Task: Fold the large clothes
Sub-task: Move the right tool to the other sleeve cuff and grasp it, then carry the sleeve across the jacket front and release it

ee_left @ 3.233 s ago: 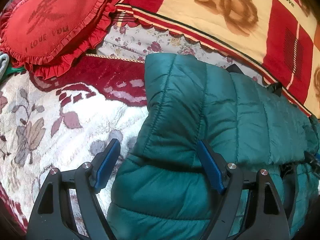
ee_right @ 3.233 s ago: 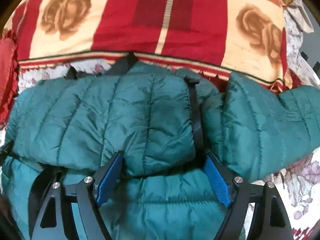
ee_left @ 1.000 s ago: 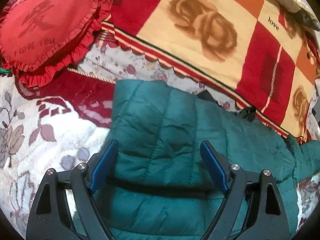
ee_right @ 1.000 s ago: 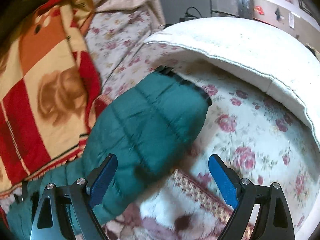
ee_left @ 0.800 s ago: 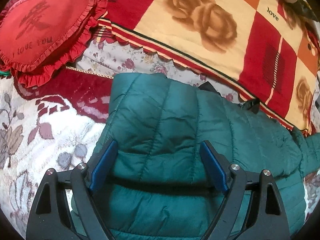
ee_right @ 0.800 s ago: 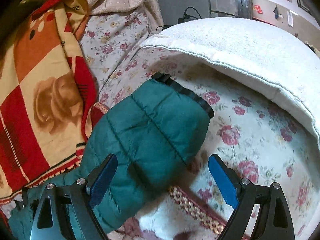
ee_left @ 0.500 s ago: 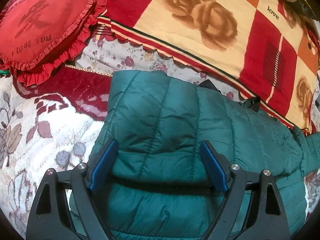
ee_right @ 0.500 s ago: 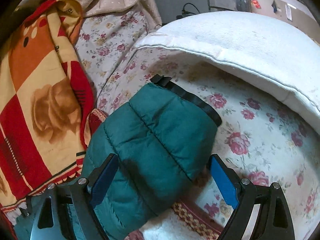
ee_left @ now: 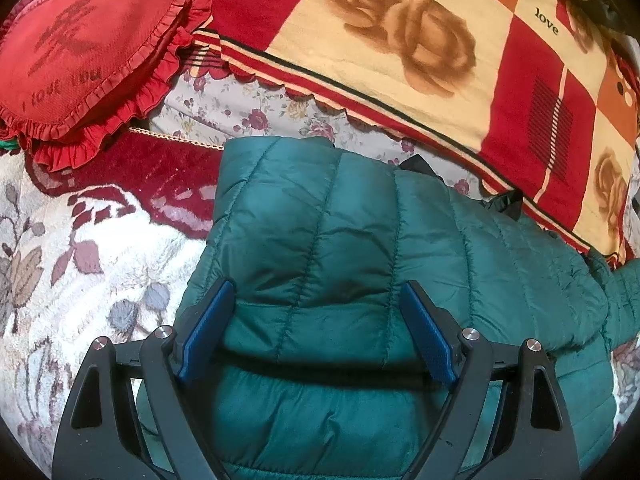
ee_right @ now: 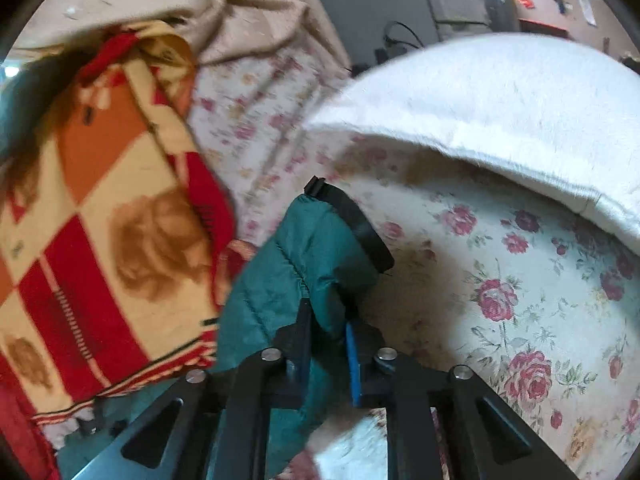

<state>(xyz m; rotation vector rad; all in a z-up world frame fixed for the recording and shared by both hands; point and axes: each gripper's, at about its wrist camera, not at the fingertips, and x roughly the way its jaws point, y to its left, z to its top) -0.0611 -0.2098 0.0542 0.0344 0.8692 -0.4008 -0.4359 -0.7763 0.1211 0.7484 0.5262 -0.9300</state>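
Note:
A teal quilted puffer jacket (ee_left: 360,264) lies on the bed, one sleeve folded across its body. My left gripper (ee_left: 316,320) hovers over that folded part with its blue pads wide apart, open, nothing pinched. In the right wrist view the other sleeve (ee_right: 316,252), with its black cuff (ee_right: 356,224), bunches up between the blue pads. My right gripper (ee_right: 326,344) is shut on the sleeve just behind the cuff, and the cloth rises off the flowered sheet.
A red heart-shaped cushion (ee_left: 80,40) lies at the far left. A red and cream rose blanket (ee_left: 400,52) runs along the back. A white pillow (ee_right: 500,108) lies past the sleeve, on a flowered sheet (ee_right: 520,300). A fluffy patterned blanket (ee_left: 80,264) covers the near left.
The right gripper's jaws closed on the jacket sleeve near its cuff, and the sleeve has bunched up and tipped. The left gripper stays open over the jacket, hardly moved.

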